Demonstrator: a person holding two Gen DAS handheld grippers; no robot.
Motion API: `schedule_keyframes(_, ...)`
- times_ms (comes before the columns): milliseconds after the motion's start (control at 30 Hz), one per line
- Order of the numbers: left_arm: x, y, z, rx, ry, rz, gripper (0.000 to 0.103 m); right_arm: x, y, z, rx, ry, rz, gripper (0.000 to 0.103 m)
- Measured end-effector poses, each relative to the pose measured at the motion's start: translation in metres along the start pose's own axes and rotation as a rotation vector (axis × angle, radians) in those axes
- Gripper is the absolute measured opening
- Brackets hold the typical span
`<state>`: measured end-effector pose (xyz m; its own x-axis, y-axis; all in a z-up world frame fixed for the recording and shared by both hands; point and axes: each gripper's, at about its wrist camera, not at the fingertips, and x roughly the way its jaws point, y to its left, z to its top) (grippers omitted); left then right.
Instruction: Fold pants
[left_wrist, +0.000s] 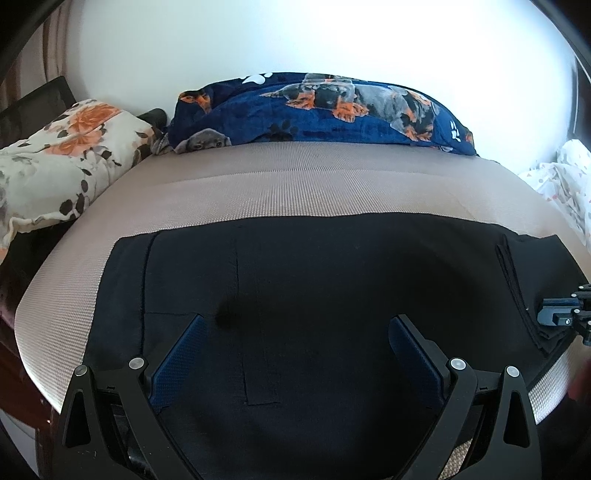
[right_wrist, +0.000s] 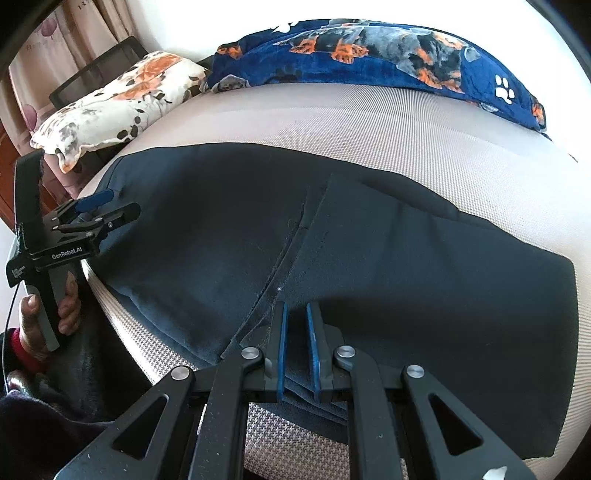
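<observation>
Lying flat, one dark pants (right_wrist: 369, 251), two grippers: left gripper (left_wrist: 295, 354) spread, right gripper (right_wrist: 295, 347) pinching hem

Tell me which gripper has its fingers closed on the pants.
The right gripper: its fingers pinch the pants at the near edge. The left gripper is spread wide.

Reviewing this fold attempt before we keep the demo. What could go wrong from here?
1. The right gripper is nearly closed on stacked edge layers of the dark pants; it may catch only some, so the fold splits when lifted.
2. The left gripper is wide open, holding nothing; a one-sided pull could skew the cloth.
3. The near edge overhangs the mattress; it may slide off.
</observation>
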<state>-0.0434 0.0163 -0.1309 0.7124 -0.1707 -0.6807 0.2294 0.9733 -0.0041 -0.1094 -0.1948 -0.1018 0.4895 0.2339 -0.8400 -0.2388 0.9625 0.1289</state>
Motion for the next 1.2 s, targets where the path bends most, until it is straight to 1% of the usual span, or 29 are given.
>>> schedule_keyframes(233,-0.008,-0.001,0.003,0.01,-0.037,0.045,0.099,0.0,0.008,0.005,-0.027,0.016,-0.045,0.012)
schedule_keyframes(333,-0.016,-0.001,0.004,0.012,-0.08,0.043,0.099,-0.001,0.012,0.006,-0.043,0.018,-0.064,0.012)
schedule_keyframes(400,-0.022,-0.003,0.005,0.03,-0.107,0.056,0.099,-0.002,0.014,0.007,-0.048,0.02,-0.068,0.012)
schedule_keyframes(567,-0.03,-0.004,0.009,0.074,-0.126,0.083,0.099,-0.002,0.018,0.013,-0.063,0.015,-0.086,0.012)
schedule_keyframes(667,-0.034,-0.001,0.011,0.07,-0.131,0.076,0.099,-0.002,0.02,0.016,-0.07,0.013,-0.096,0.012)
schedule_keyframes(833,-0.035,0.013,0.016,0.044,-0.104,0.052,0.099,-0.001,0.023,0.02,-0.069,0.011,-0.115,0.012)
schedule_keyframes(867,-0.036,0.018,0.018,0.035,-0.093,0.036,0.099,-0.001,0.023,0.021,-0.065,0.01,-0.112,0.012)
schedule_keyframes(933,-0.037,0.029,0.021,0.013,-0.063,-0.027,0.099,0.0,0.023,0.023,-0.055,0.008,-0.104,0.012)
schedule_keyframes(967,-0.038,0.034,0.023,0.005,-0.054,-0.04,0.099,0.0,0.024,0.024,-0.051,0.007,-0.096,0.013)
schedule_keyframes(1033,-0.041,0.054,0.028,-0.027,-0.028,-0.082,0.098,0.001,0.025,0.025,-0.05,0.007,-0.084,0.013)
schedule_keyframes(1067,-0.042,0.065,0.031,-0.052,-0.016,-0.115,0.098,0.001,0.026,0.025,-0.051,0.007,-0.078,0.013)
schedule_keyframes(1133,-0.045,0.092,0.033,-0.124,0.001,-0.206,0.097,0.002,0.028,0.026,-0.054,0.009,-0.064,0.013)
schedule_keyframes(1200,-0.042,0.125,0.035,-0.212,0.035,-0.259,0.097,0.004,0.03,0.027,-0.059,0.009,-0.053,0.013)
